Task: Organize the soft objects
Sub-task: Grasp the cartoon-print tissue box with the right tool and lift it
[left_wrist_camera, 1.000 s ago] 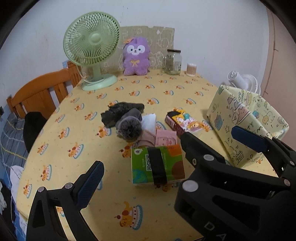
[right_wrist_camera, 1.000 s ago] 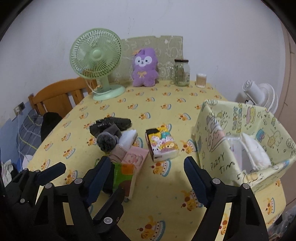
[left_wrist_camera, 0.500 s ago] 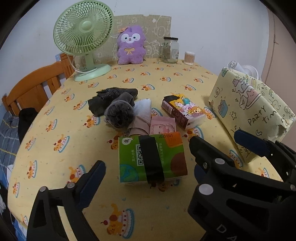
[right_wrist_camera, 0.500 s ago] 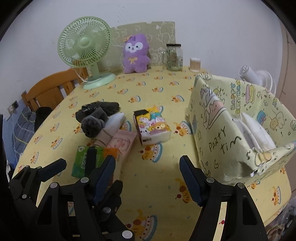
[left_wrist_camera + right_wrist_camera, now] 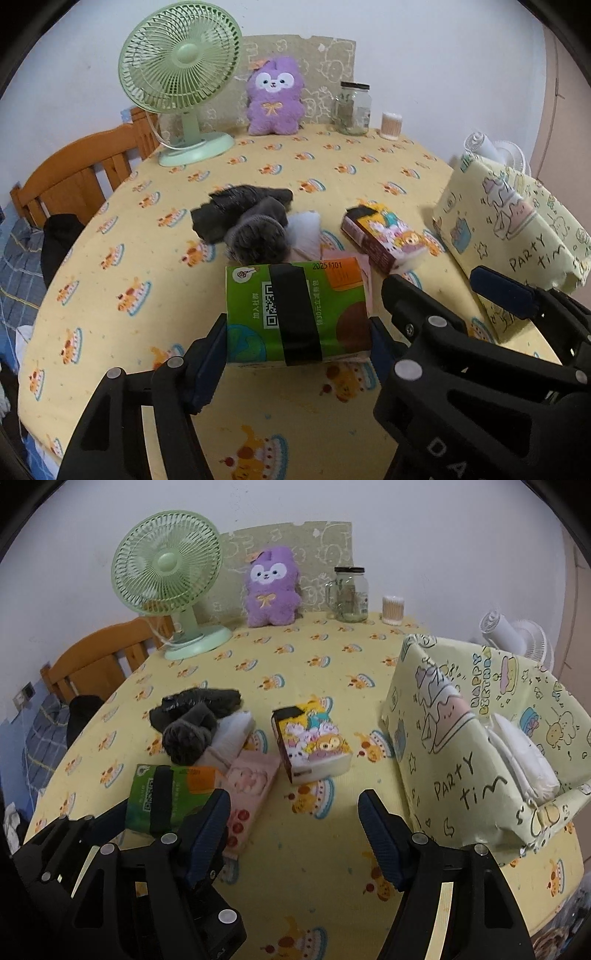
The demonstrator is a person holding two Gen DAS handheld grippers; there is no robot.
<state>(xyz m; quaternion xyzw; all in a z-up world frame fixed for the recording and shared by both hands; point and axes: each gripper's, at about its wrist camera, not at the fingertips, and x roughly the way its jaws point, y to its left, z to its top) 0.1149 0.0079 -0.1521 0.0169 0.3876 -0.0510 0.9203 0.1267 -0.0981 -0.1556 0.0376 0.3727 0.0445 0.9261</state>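
Now, left fingers: the left gripper is clamped on the green tissue pack, one blue pad pressed to each short side.
Green tissue pack: wrapped by a black band, near the front of the worktop; whether its underside rests on the cloth or is raised cannot be told.
Right fingers: the right gripper has its fingers wide apart with nothing between them, above bare cloth in front of the pile, just beside the left gripper.
Pink pack: flat on the worktop, touching the green tissue pack's right side.
Cartoon tissue pack: lying right of the pink pack, apart from it.
Socks: a rolled grey sock and a dark sock lie in a heap behind the green pack, with a white soft item against them.
Storage box: pale yellow, printed "PARTY TIME", at the worktop's right edge; white tissue packs sit inside it.
Far edge: green desk fan, purple plush toy, glass jar and a small cotton-swab tub stand in a row by the wall.
Left side: wooden chair beside the worktop.
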